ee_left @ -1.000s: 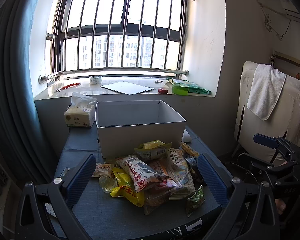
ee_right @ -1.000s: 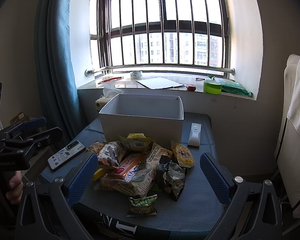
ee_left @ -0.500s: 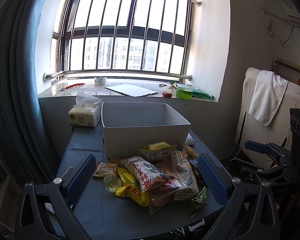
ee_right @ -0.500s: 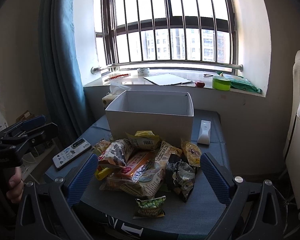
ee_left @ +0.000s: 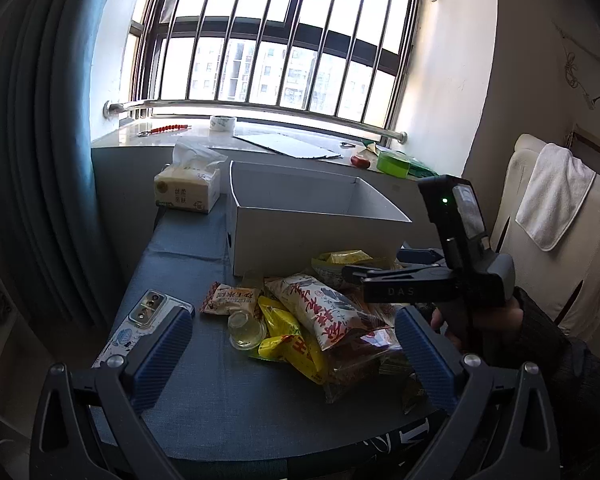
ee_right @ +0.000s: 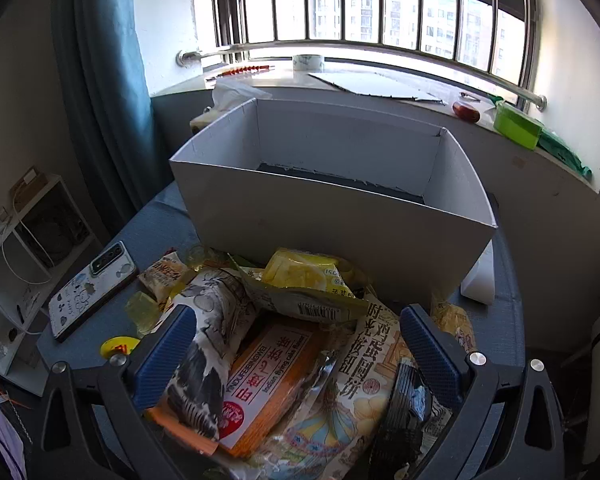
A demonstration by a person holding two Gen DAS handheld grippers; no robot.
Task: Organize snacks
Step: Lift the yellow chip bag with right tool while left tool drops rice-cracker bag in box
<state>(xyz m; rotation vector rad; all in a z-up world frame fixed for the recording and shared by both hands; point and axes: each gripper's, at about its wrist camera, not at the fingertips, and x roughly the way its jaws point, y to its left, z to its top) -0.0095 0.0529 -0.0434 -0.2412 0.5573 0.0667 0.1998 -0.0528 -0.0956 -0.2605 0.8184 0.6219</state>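
Observation:
A heap of snack packs [ee_left: 320, 320] lies on the blue table in front of an open white box [ee_left: 300, 216]. My left gripper [ee_left: 294, 356] hovers open near the table's front edge, short of the heap. My right gripper [ee_right: 296, 360] is open and low over the heap. Its fingers straddle an orange flat pack [ee_right: 272, 376] and a white-and-black bag [ee_right: 208, 344]. A yellow-green pack [ee_right: 300, 280] leans against the white box [ee_right: 332, 216], whose inside shows only a dark floor. In the left wrist view the right gripper [ee_left: 380, 276] reaches in from the right, held by a hand.
A phone [ee_left: 140, 320] lies at the table's left front and a tissue pack [ee_left: 188, 192] left of the box. A white remote [ee_right: 480, 276] sits right of the box. A chair with a towel [ee_left: 552, 192] stands at right, a curtain and a low shelf [ee_right: 20, 240] at left.
Both grippers moved forward toward the table. The right one dropped low over the snack heap and now shows in the left wrist view above the heap.

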